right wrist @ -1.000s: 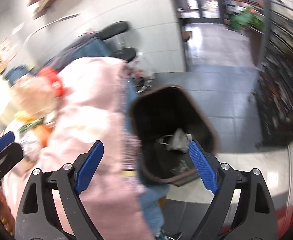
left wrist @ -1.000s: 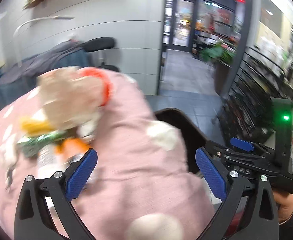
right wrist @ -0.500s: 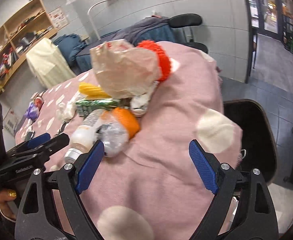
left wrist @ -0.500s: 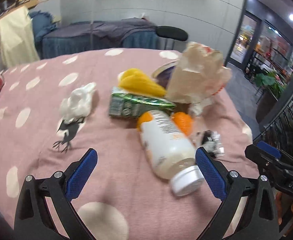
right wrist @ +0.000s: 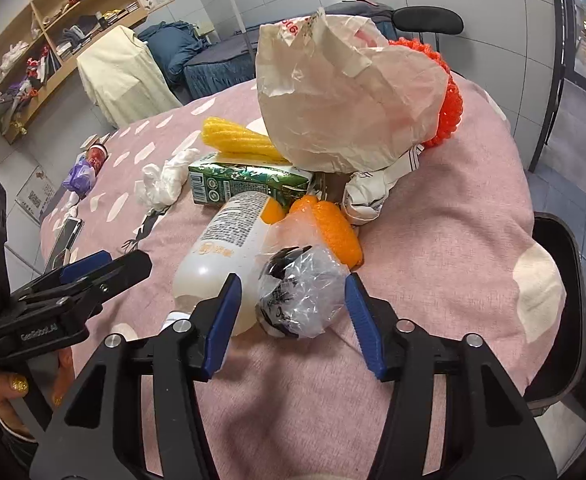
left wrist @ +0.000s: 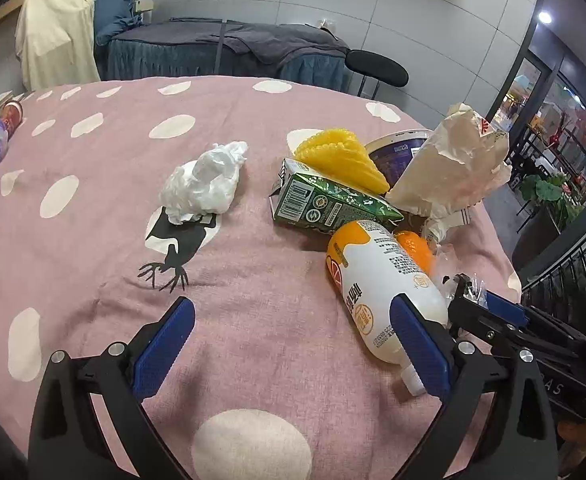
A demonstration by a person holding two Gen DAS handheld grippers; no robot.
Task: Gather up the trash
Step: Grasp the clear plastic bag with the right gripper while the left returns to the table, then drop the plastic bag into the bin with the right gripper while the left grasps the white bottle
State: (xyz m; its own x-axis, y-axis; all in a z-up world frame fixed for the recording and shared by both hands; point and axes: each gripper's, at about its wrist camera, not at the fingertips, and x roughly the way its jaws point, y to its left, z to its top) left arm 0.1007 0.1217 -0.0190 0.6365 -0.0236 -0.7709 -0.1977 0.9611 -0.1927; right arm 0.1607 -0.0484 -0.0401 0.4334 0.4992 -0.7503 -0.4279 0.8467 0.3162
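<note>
pink spotted tabletop (left wrist: 253, 288), strewn with trash.
right tool (right wrist: 291, 312) gaped around crumpled plastic wrapper (right wrist: 299, 294); left tool (left wrist: 289, 344) spread wide beside bottle (left wrist: 377, 284).

Both claws (left wrist: 291, 354) (right wrist: 293, 322) agape, empty.

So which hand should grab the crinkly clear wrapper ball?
Probably the right gripper: its open jaws already sit on either side of the crumpled clear plastic wrapper. The left gripper hangs open over bare pink cloth beside the white juice bottle.
</note>
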